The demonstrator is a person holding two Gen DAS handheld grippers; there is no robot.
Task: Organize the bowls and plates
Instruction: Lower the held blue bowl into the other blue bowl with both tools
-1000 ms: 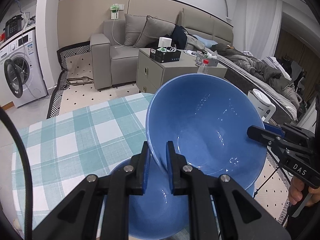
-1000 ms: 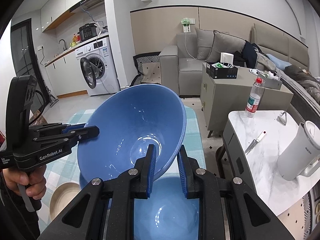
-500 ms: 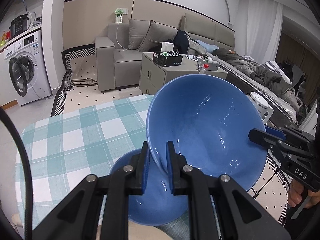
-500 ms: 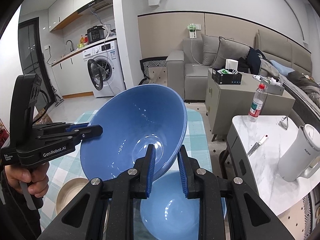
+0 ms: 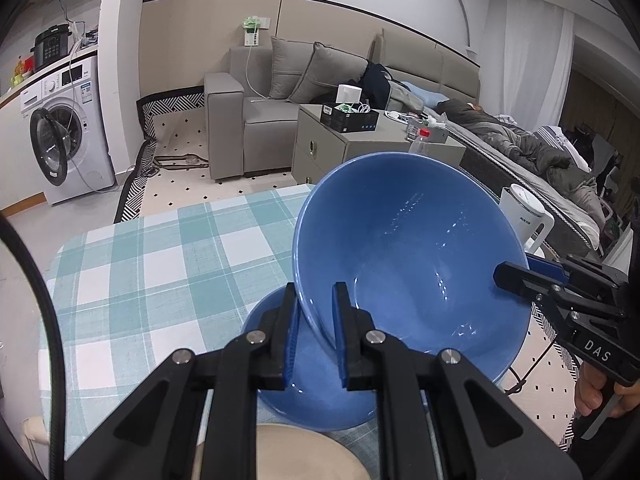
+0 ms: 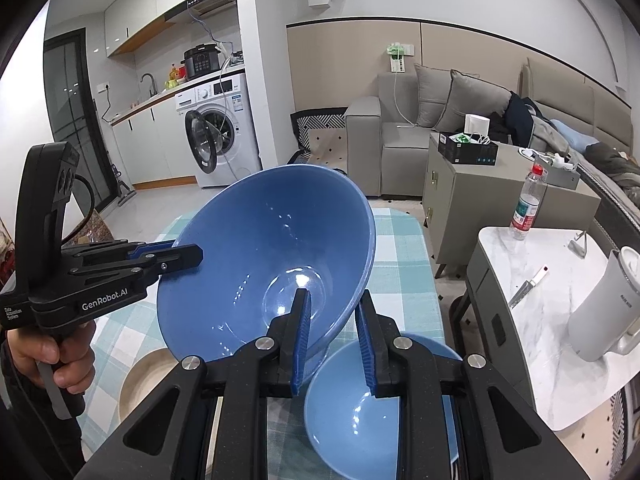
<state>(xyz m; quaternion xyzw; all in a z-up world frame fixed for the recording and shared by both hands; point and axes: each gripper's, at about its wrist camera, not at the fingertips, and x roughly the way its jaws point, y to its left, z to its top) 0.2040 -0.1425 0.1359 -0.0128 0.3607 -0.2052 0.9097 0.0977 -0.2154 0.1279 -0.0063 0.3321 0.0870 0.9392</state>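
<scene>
- Left tool: clamped on the left rim of the large blue bowl.
- Large blue bowl: held tilted, off the checked worktop, above the smaller blue bowl; a beige plate lies left of that bowl.
- Right tool: clamped on the large bowl's right rim.
- White kettle: right of the large bowl, on a marble side table.

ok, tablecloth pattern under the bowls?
Teal-and-white checked tablecloth; the left wrist view shows it best.
</scene>
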